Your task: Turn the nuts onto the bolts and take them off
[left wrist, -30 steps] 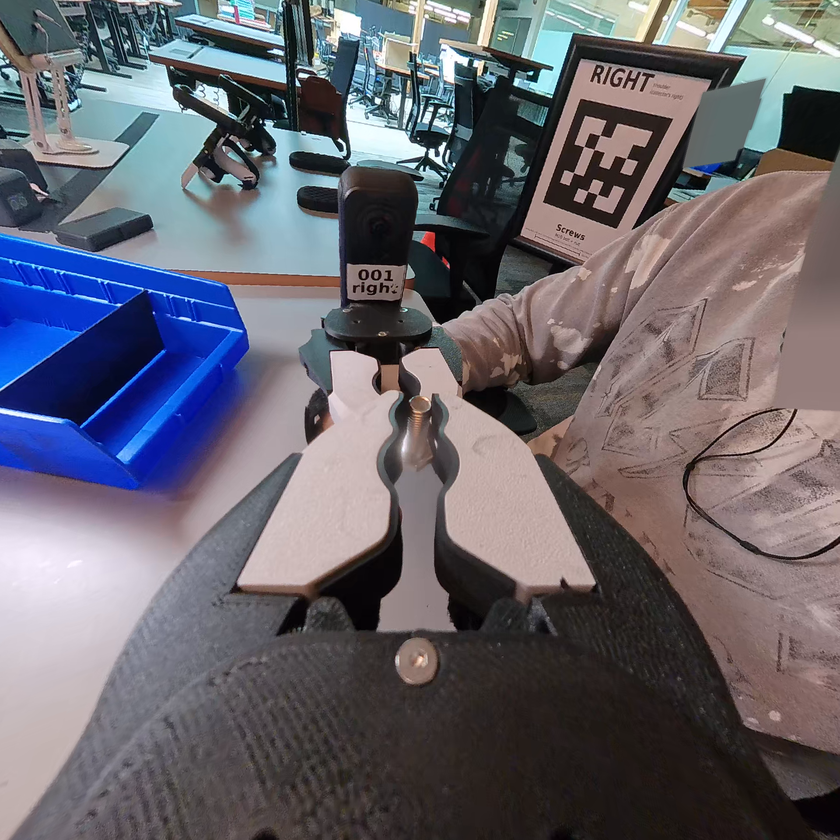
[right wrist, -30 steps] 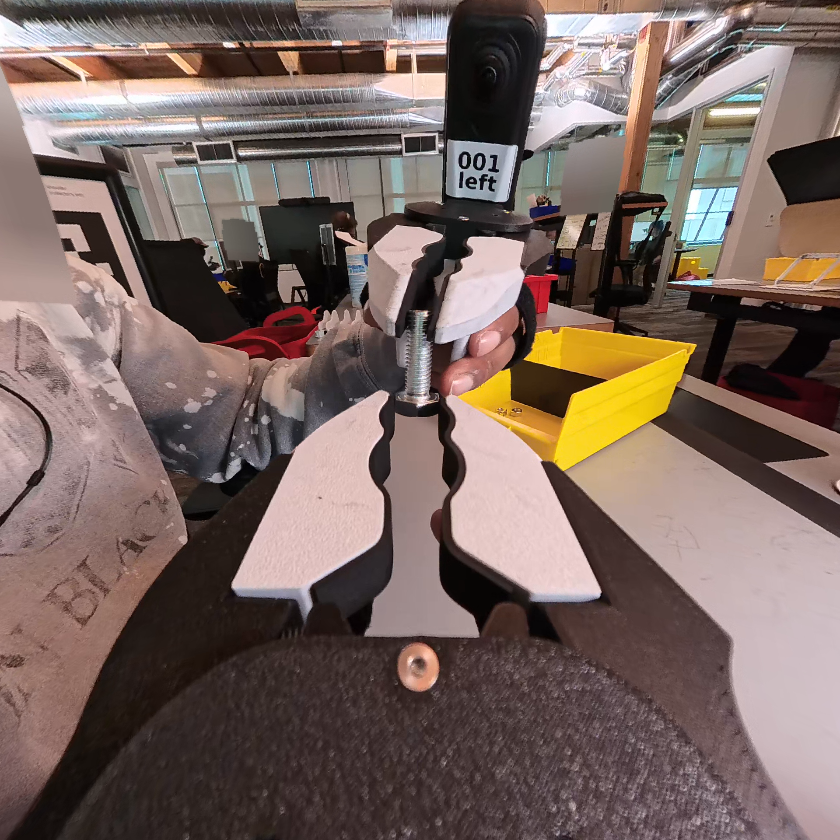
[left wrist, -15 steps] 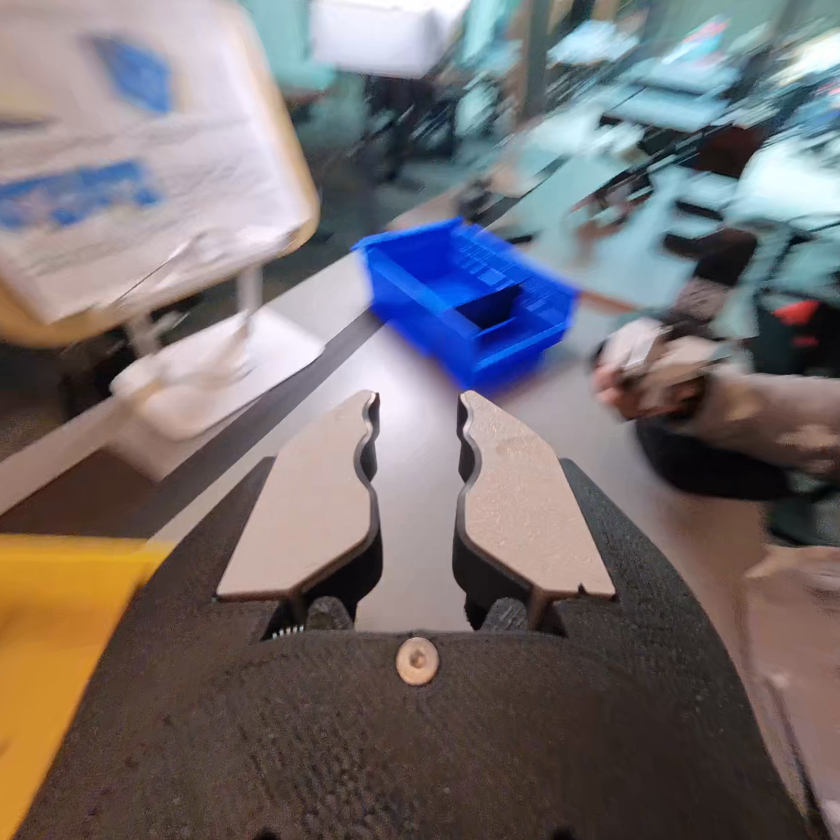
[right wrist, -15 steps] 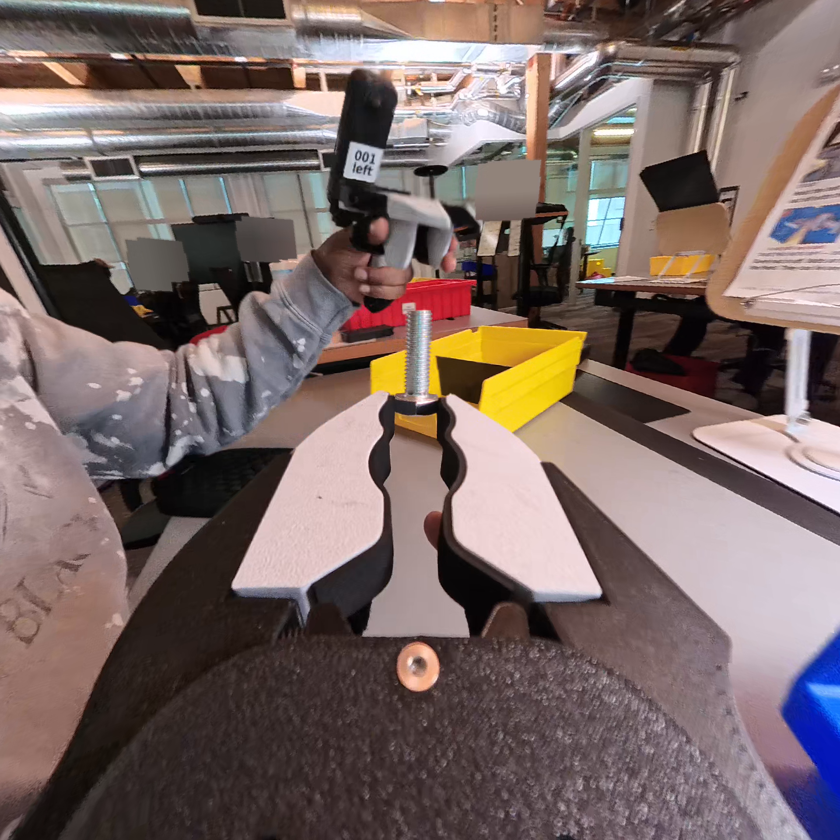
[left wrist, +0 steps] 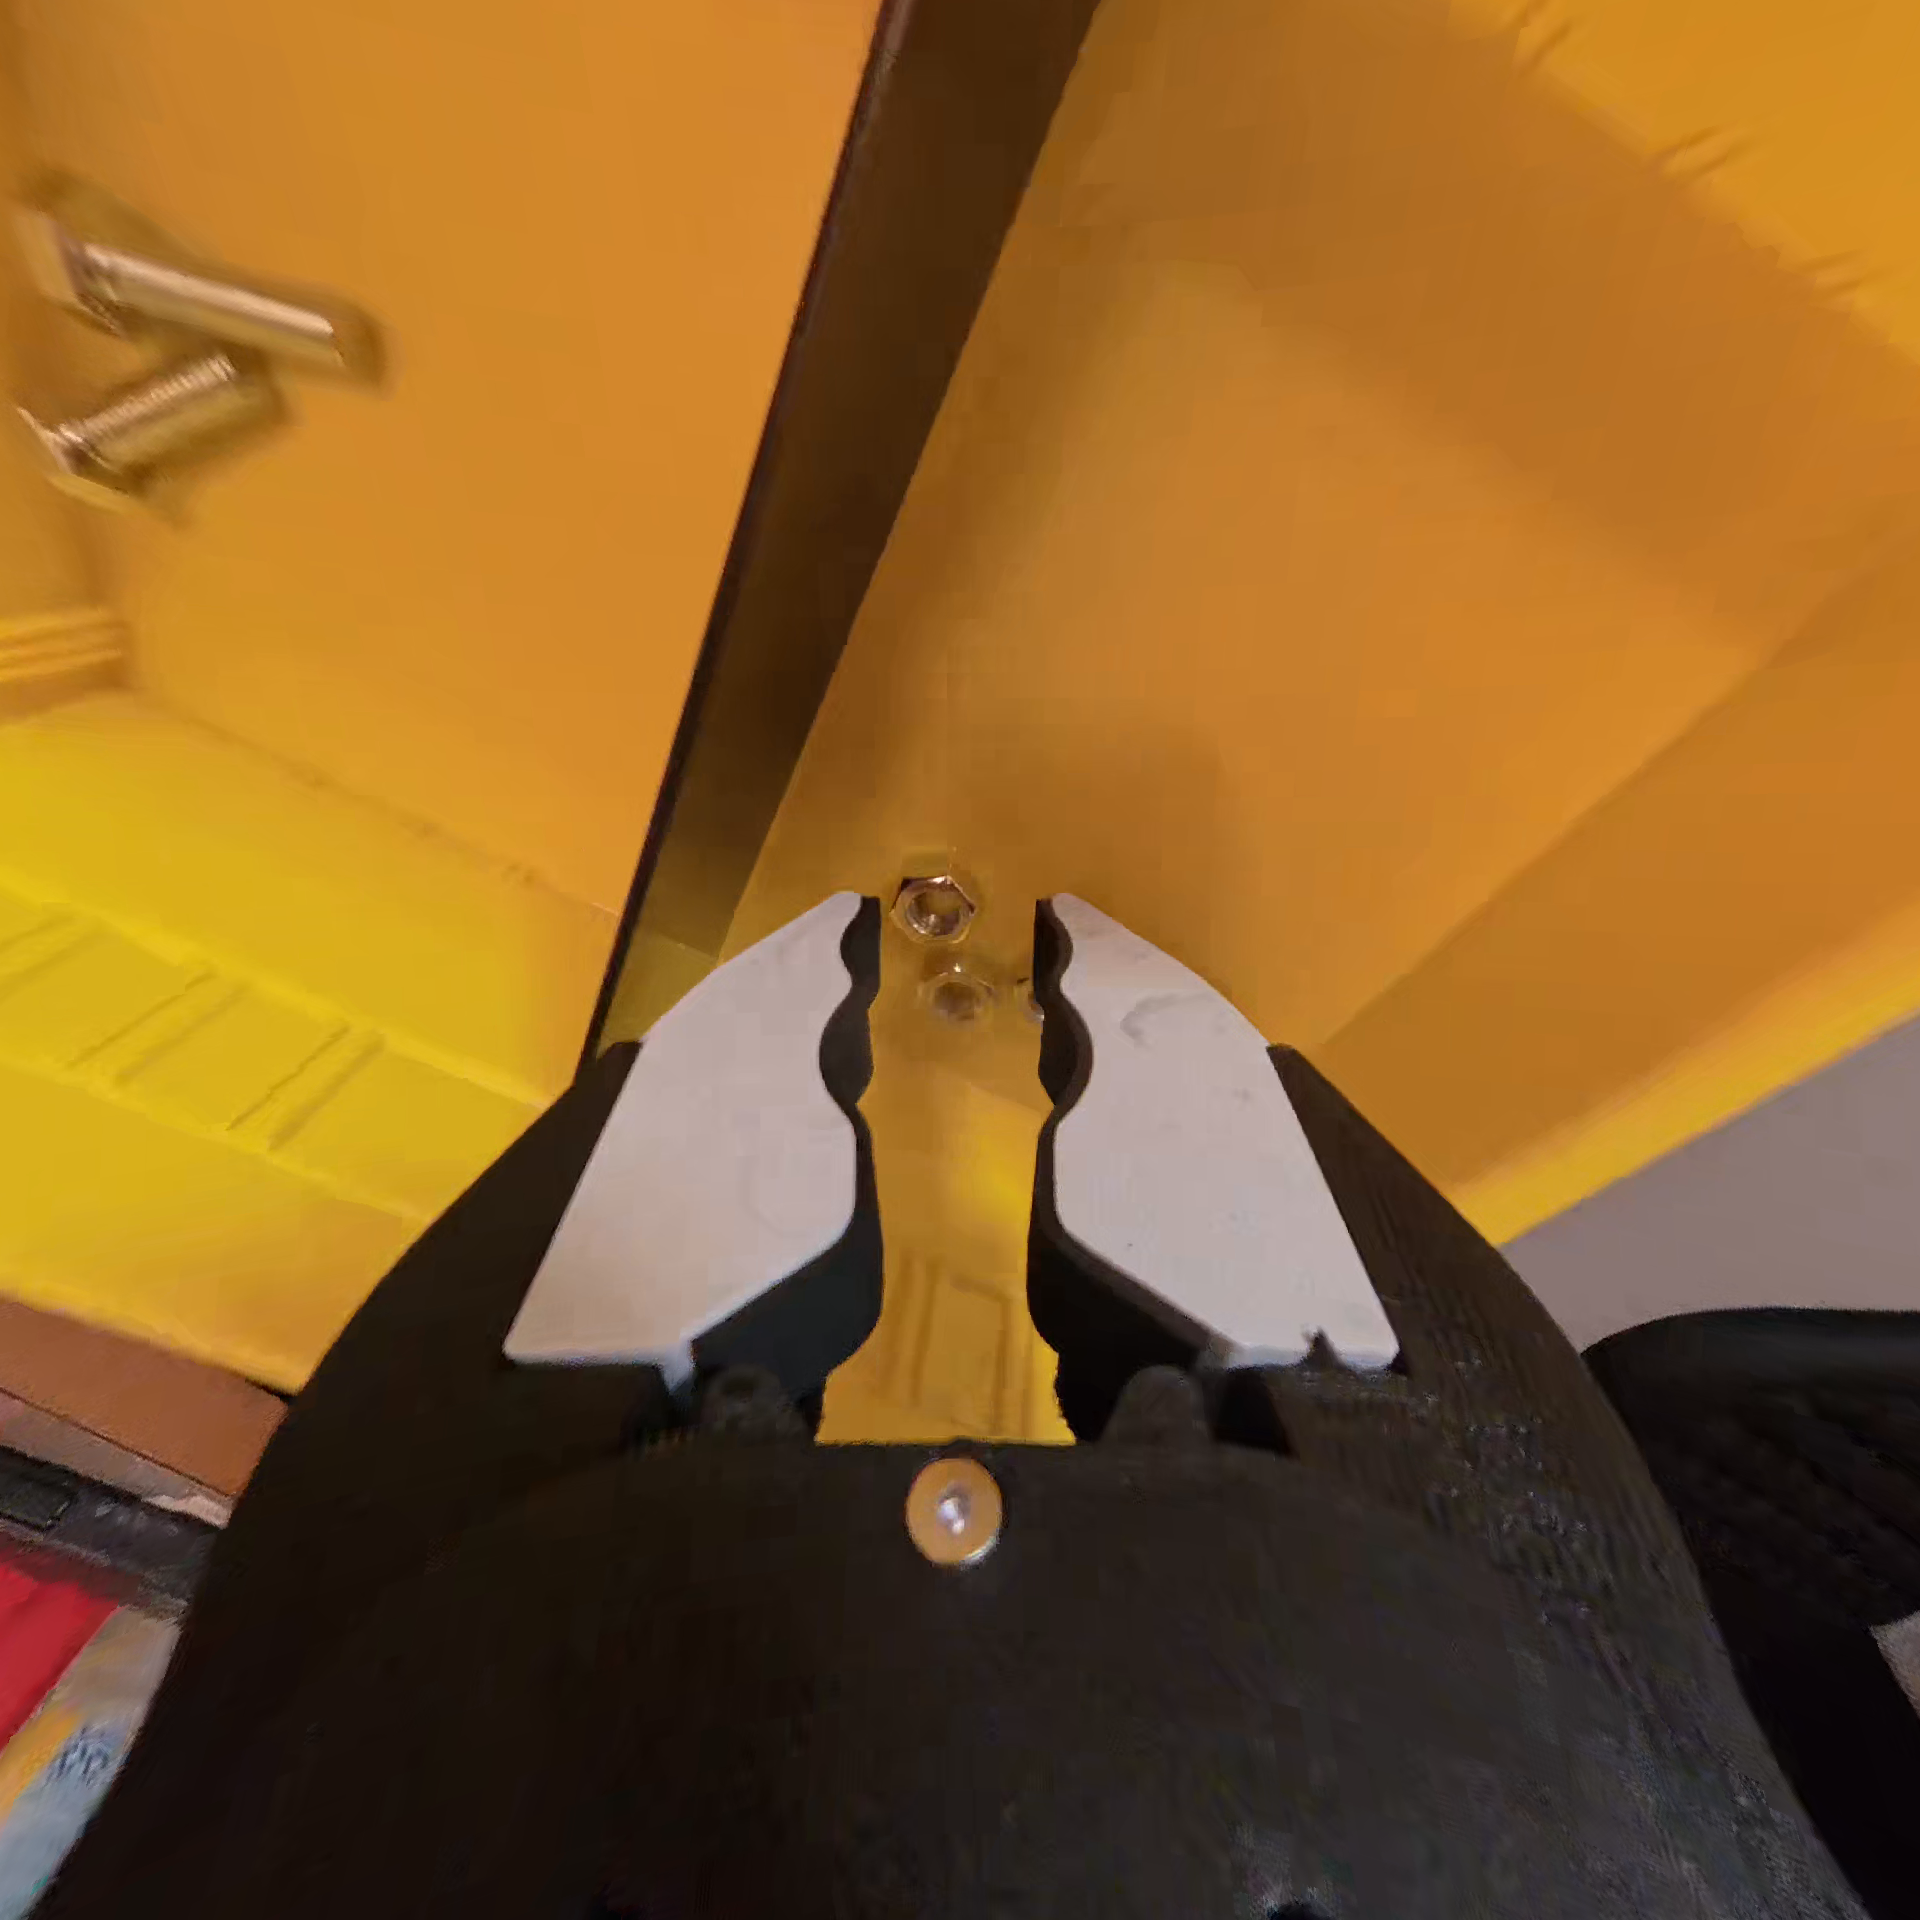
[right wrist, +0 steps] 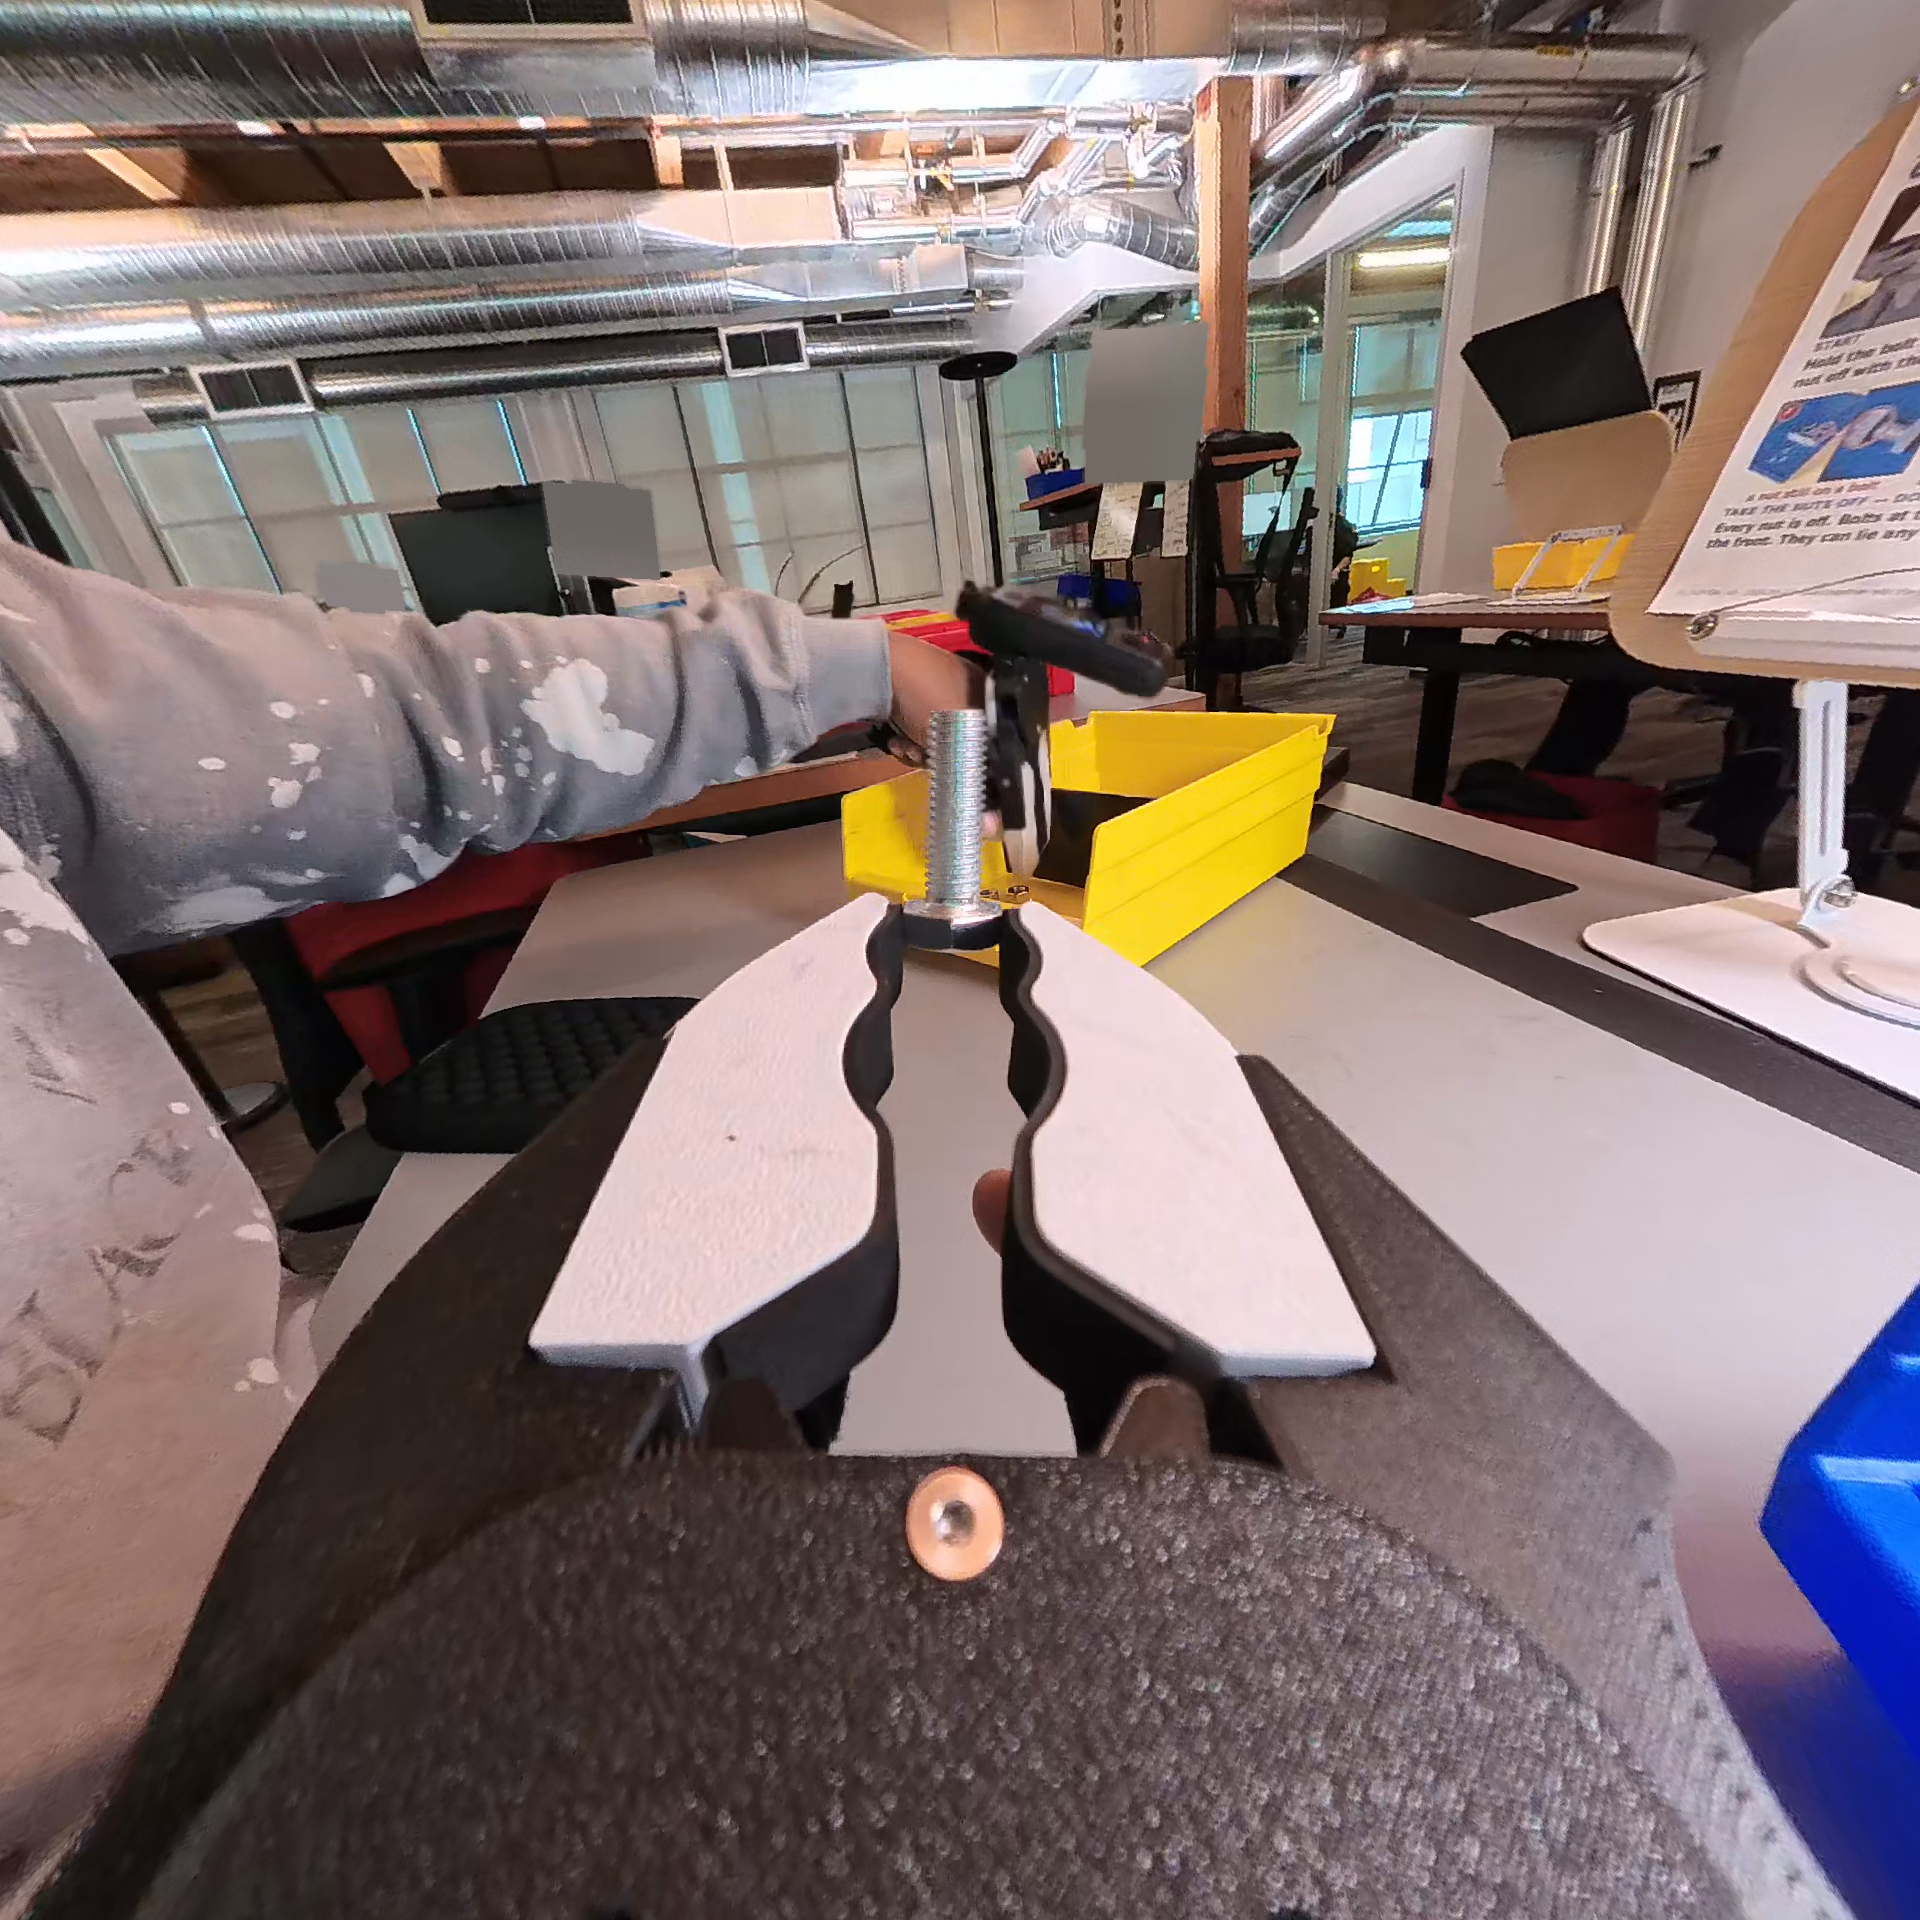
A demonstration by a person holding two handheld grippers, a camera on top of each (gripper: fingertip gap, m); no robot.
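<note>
My left gripper (left wrist: 951, 906) is open and low inside the yellow bin (left wrist: 1351, 520). Small brass-looking nuts lie on the bin floor between its fingertips: one nut (left wrist: 933, 909) at the tips and a second nut (left wrist: 954, 995) just behind it. Two bolts (left wrist: 197, 301) lie in the bin's other compartment, beyond a black divider (left wrist: 831, 468). My right gripper (right wrist: 954, 925) is shut on the head of a silver bolt (right wrist: 956, 800) and holds it upright, with no nut on its thread. The right wrist view shows the left gripper (right wrist: 1023, 779) far off, dipping into the yellow bin (right wrist: 1195, 831).
The grey table (right wrist: 1455, 1195) carries a blue bin (right wrist: 1860, 1507) at the near right and a white stand with an instruction sheet (right wrist: 1808, 416) at the far right. The person's sleeve (right wrist: 416, 748) stretches across the left. A black chair (right wrist: 520, 1070) is beside the table.
The left gripper has let go of the bolt's top, opened, and swung away into the yellow bin down to the nuts. The right gripper keeps holding the bolt upright.
</note>
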